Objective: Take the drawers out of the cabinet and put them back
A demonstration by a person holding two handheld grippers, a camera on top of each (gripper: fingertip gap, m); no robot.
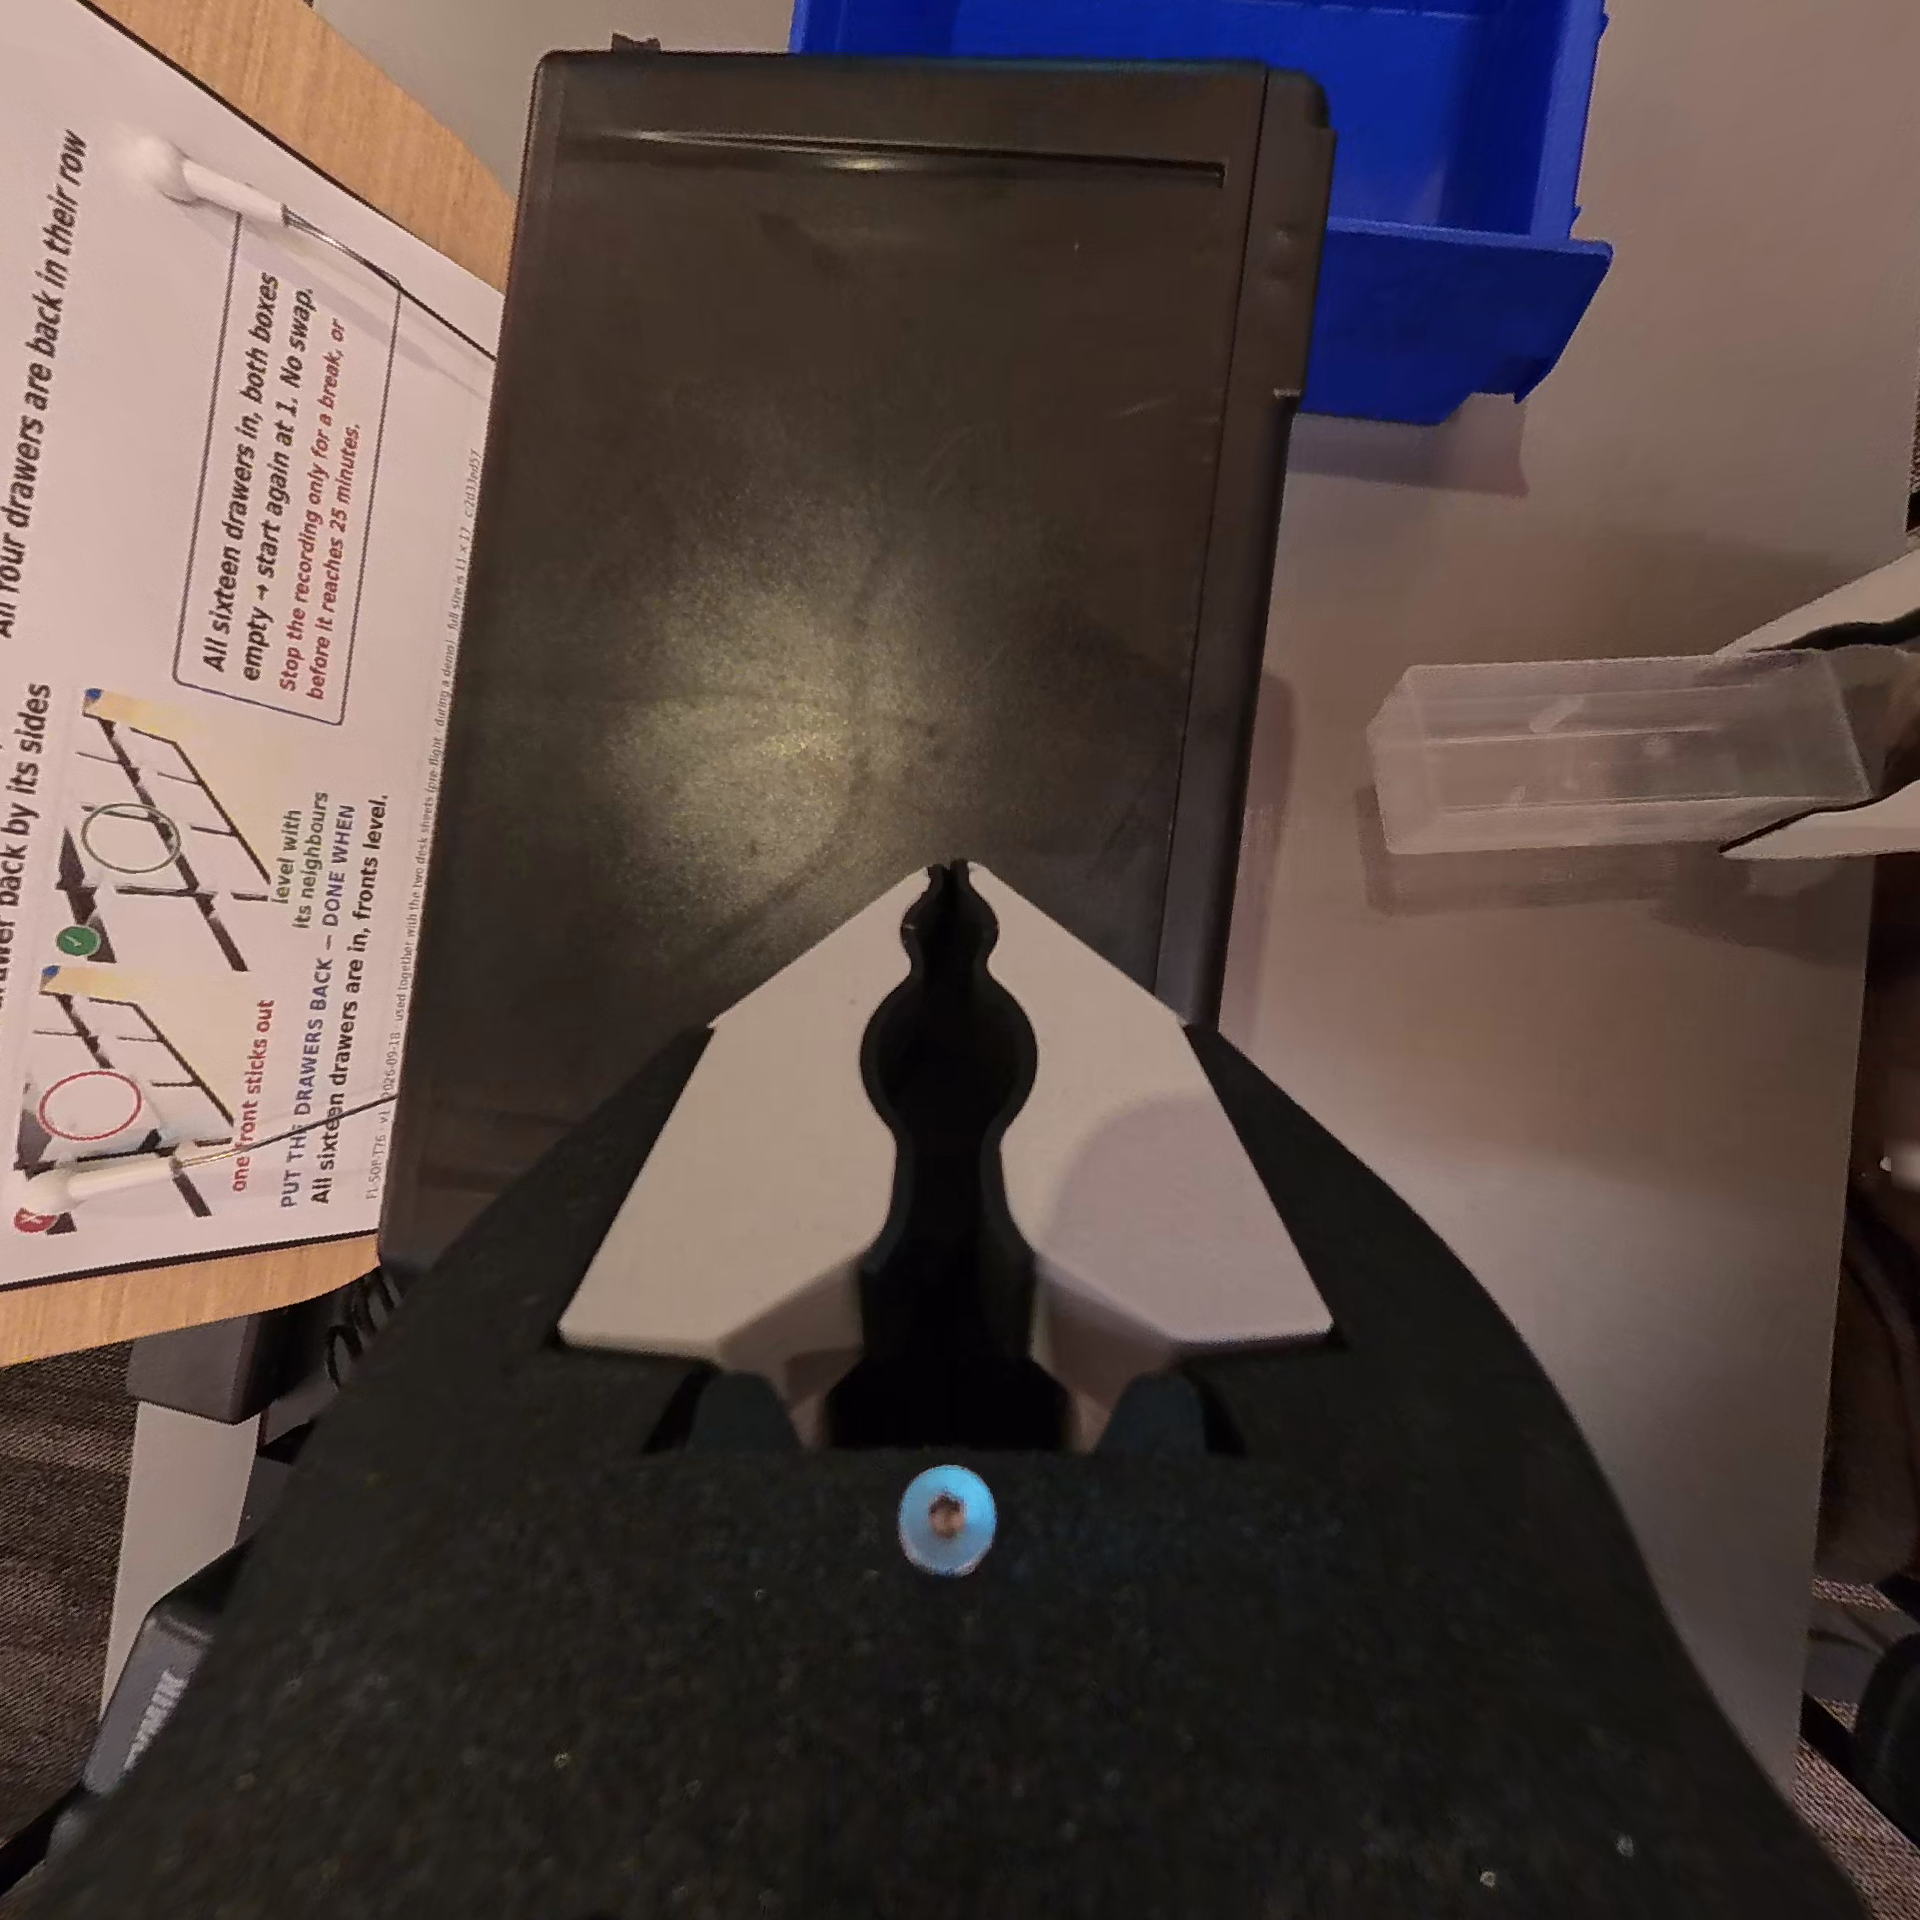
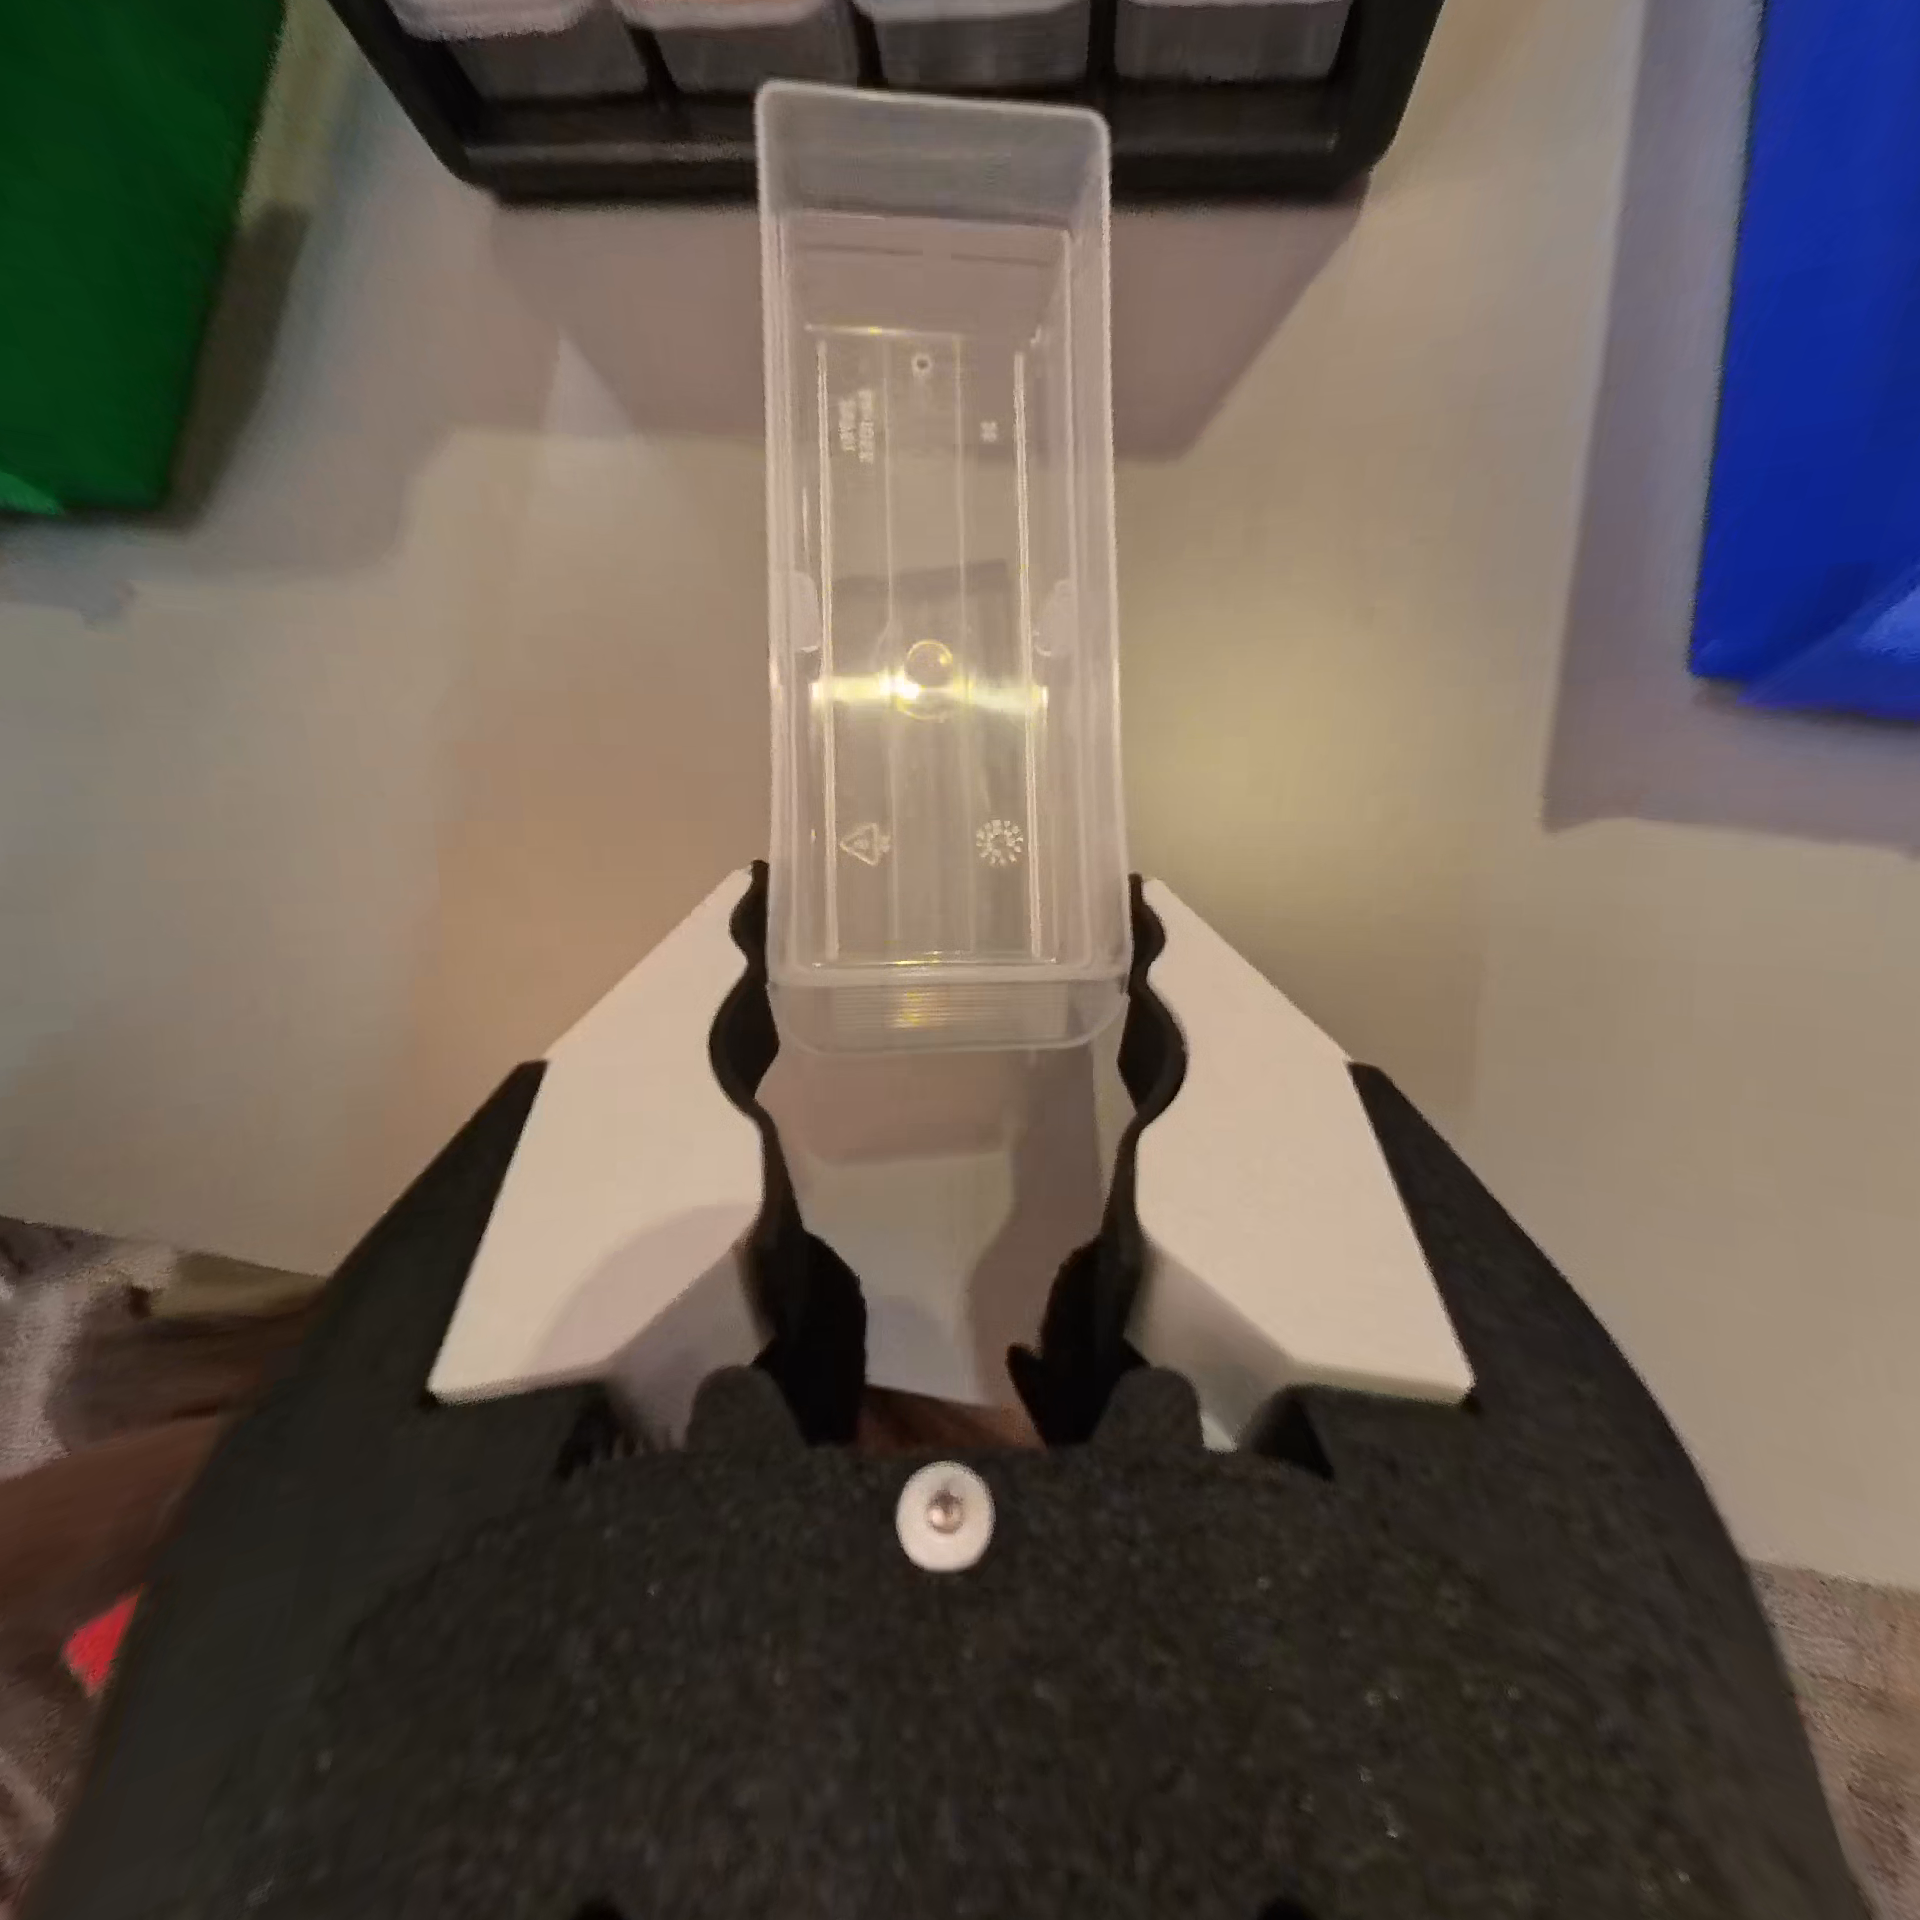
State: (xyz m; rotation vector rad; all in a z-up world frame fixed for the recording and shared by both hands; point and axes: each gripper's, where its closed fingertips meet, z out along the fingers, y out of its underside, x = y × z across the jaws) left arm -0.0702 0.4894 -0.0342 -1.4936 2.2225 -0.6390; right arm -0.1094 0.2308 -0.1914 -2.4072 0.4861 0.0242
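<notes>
A black cabinet (image 1: 862, 582) fills the middle of the left wrist view, seen from above. My left gripper (image 1: 951, 871) is shut and empty, its tips over the cabinet's top panel; I cannot tell if they touch it. My right gripper (image 2: 948, 925) is shut on a clear empty drawer (image 2: 940, 582) at its near end and holds it above the pale table, pointing at the cabinet front (image 2: 883, 135), where a row of clear drawers (image 2: 727, 42) sits in their slots. The held drawer (image 1: 1621, 758) and right gripper also show at the right edge of the left wrist view.
A blue bin (image 1: 1403, 208) stands behind and to the right of the cabinet; it also shows in the right wrist view (image 2: 1829, 416). A green bin (image 2: 104, 249) stands to the cabinet's left. A printed instruction sheet (image 1: 208, 675) lies on a wooden board to the left.
</notes>
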